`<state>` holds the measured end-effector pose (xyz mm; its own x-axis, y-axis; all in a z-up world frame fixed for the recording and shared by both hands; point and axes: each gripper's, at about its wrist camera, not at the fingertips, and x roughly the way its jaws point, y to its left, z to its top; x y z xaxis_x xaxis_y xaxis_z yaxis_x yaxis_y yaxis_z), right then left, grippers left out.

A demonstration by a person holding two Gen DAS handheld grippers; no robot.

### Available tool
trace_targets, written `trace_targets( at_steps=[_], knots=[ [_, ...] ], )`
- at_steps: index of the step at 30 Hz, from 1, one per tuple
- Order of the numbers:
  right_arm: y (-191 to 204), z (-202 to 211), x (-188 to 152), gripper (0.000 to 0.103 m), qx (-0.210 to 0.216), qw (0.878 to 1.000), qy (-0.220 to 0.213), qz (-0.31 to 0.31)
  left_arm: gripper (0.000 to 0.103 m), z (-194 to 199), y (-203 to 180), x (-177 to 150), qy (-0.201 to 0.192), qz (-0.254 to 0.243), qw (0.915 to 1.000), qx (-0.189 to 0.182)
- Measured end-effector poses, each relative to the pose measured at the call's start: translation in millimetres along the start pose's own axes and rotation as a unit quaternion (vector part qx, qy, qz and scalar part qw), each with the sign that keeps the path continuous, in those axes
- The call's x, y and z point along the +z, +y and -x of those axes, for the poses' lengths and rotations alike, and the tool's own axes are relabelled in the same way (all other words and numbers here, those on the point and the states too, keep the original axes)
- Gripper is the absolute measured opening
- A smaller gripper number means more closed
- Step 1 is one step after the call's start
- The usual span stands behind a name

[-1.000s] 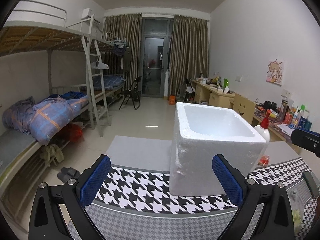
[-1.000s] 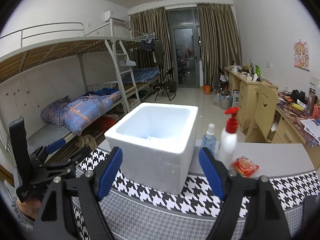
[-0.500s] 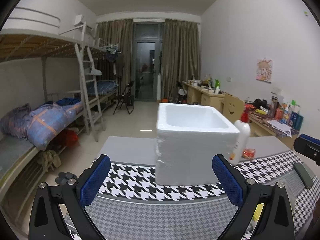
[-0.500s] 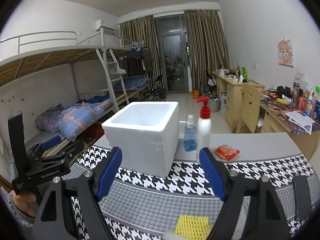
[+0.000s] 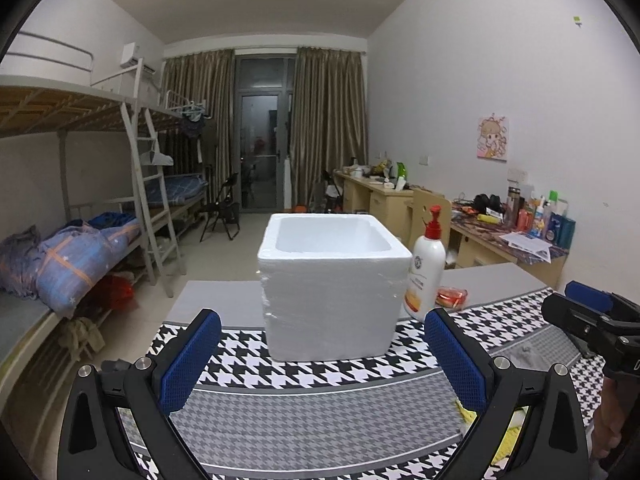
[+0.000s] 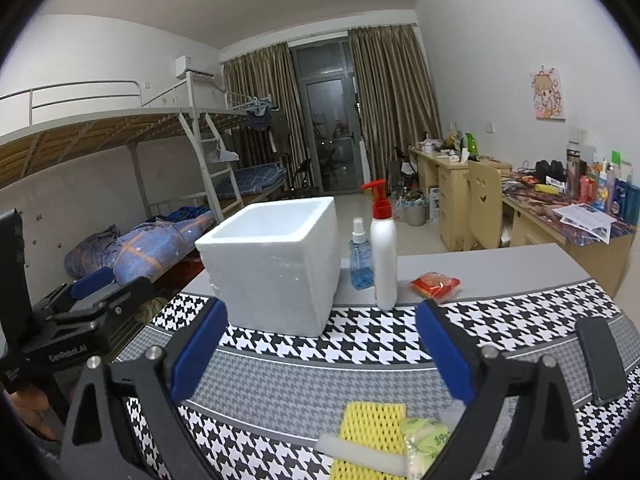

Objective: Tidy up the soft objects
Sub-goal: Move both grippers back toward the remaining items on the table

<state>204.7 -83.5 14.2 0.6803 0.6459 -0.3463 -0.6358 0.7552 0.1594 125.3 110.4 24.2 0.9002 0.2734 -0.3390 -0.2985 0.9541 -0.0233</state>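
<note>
— While both grippers hang over the checked cloth (image 6: 360, 360), which one sits closer to the soft things?

— By my reading, the right gripper (image 6: 320, 354). In its own view the yellow sponge (image 6: 370, 426) lies at about six o'clock from the gap between the jaws, low and just beneath them, with a white foam strip (image 6: 362, 450) across its near end and a pale green packet (image 6: 426, 438) touching its right edge.

— And the jaws?

— Opening, already wide, with nothing between the blue pads. The left gripper (image 5: 320, 360) also stands wide apart and empty; from its view only a sliver of yellow shows at four o'clock, behind its right finger.

— How does the sponge lie?

— Its long side runs roughly toward twelve o'clock, away from the camera, though the bottom edge of the frame cuts it off, so I can't be sure of its full shape.

— Where would it go?

— Likely the white foam box (image 6: 276, 264), open-topped, at eleven o'clock from the right jaws, well beyond the sponge. The pump bottle (image 6: 383, 248) and small spray bottle (image 6: 361, 256) stand just beside it at one o'clock.
</note>
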Motion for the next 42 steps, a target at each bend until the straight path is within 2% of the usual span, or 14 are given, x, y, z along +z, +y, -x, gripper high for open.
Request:
trace_targets(
  at_steps=[9, 14, 27, 38, 42],
  knots=[
    [-10.5, 17.3, -12.4, 0.098, -0.019, 1.000, -0.008, 0.005, 0.102, 2.4, -10.5, -7.8, 0.004, 0.002, 1.0000, -0.008],
    [-19.7, 27.4, -19.4, 0.098, -0.039, 0.999, -0.008, 0.009, 0.102, 0.8, -24.9, -12.2, 0.010, -0.007, 0.9996, -0.027],
    [-61.0, 56.4, -38.9, 0.098, -0.094, 0.995, 0.008, -0.031, 0.102, -6.0, -75.1, -27.2, 0.038, -0.045, 0.9950, -0.081],
    [-72.8, 67.8, -53.3, 0.098, -0.116, 0.993, 0.022, -0.026, 0.102, -3.6, -99.2, -40.2, 0.057, -0.058, 0.9913, -0.104],
    [-72.7, 66.1, -59.9, 0.098, -0.111, 0.993, 0.030, -0.022, 0.102, -8.9, -106.2, -46.6, 0.073, -0.065, 0.9896, -0.106]
  ],
)
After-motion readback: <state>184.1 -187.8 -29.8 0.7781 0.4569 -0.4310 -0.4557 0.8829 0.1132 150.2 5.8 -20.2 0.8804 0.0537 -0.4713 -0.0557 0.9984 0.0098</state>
